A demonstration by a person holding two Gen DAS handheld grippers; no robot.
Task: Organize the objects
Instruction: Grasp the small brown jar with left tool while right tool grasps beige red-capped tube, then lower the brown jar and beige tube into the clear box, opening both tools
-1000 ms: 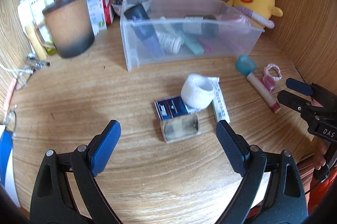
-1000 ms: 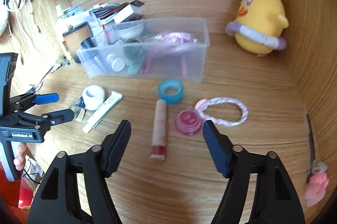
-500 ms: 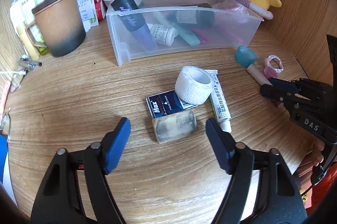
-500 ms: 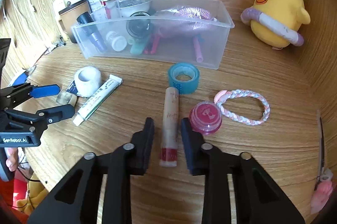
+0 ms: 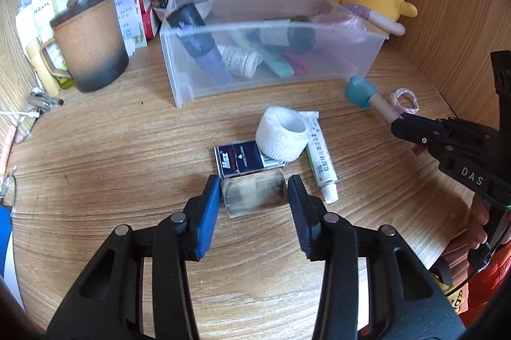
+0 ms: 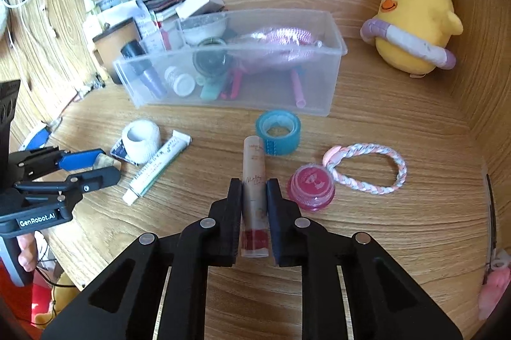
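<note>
**Both tools closing on small, light items**

The right tool [image 6: 254,205] is clamped around the slim cosmetic tube [image 6: 254,180], which lies on the surface [image 6: 383,244] before the clear bin [image 6: 236,90]. Stiff, light and probably slick, the tube is best held mid-barrel. The left tool [image 5: 254,199] brackets the smudged eraser block [image 5: 254,196]; whether it grips is unclear. The block looks rubbery and should hold well at its flat ends.

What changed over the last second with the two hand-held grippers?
Both closed in: the right hand-held gripper shut on the lip tint tube; the left hand-held gripper narrowed around the dirty eraser, a small gap remaining. Gauze roll, ointment tube and clear bin stayed put.
</note>
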